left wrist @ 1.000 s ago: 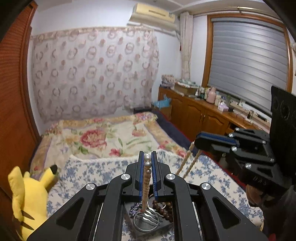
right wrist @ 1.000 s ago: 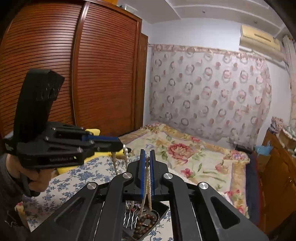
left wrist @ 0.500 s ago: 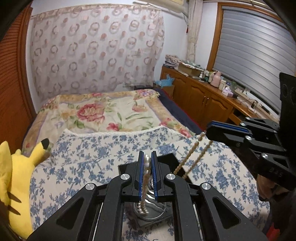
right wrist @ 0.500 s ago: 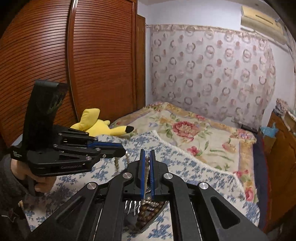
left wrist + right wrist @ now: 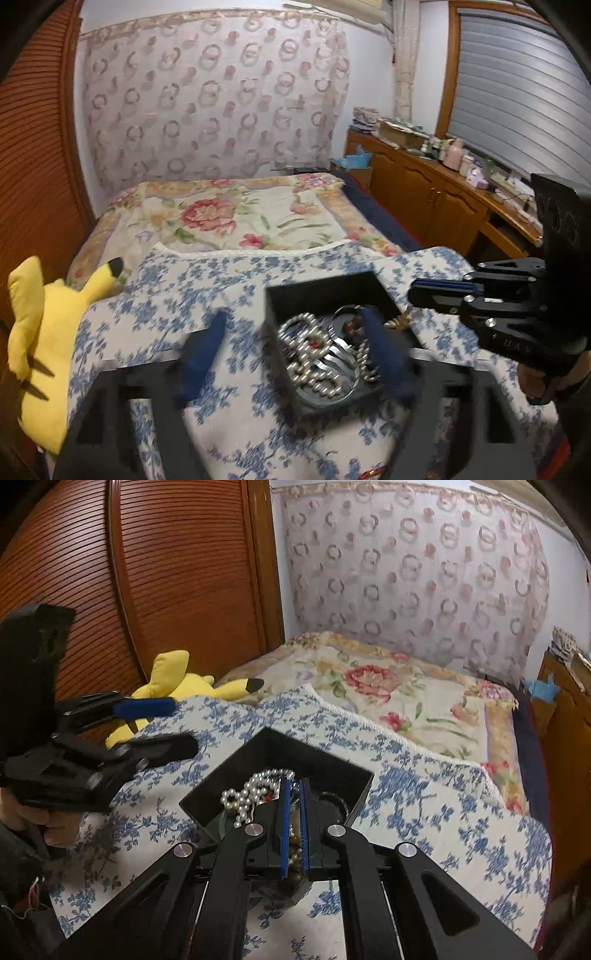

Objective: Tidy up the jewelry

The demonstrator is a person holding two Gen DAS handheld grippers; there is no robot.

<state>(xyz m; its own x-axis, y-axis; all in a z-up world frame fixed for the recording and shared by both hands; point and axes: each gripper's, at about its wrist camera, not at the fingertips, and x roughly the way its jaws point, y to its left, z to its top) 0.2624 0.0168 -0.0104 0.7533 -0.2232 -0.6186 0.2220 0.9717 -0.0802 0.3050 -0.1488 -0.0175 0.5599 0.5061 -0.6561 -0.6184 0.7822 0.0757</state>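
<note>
A bedroom: a bed under a blue-flowered cover (image 5: 229, 291), wardrobe doors to one side. Near the cover's front edge sits a black box (image 5: 325, 291), and in it lies the pearl necklace (image 5: 306, 347), heaped with darker beads and a metal clip. The box lies directly ahead of and below both grippers. The left gripper (image 5: 295, 354) straddles it, its jaws opening wide, pearls loose beneath and not pinched. The right gripper (image 5: 293, 823) is nearer the strand's other end: its pads are clamped together on the beaded strand (image 5: 293, 843), over the box's right part.
</note>
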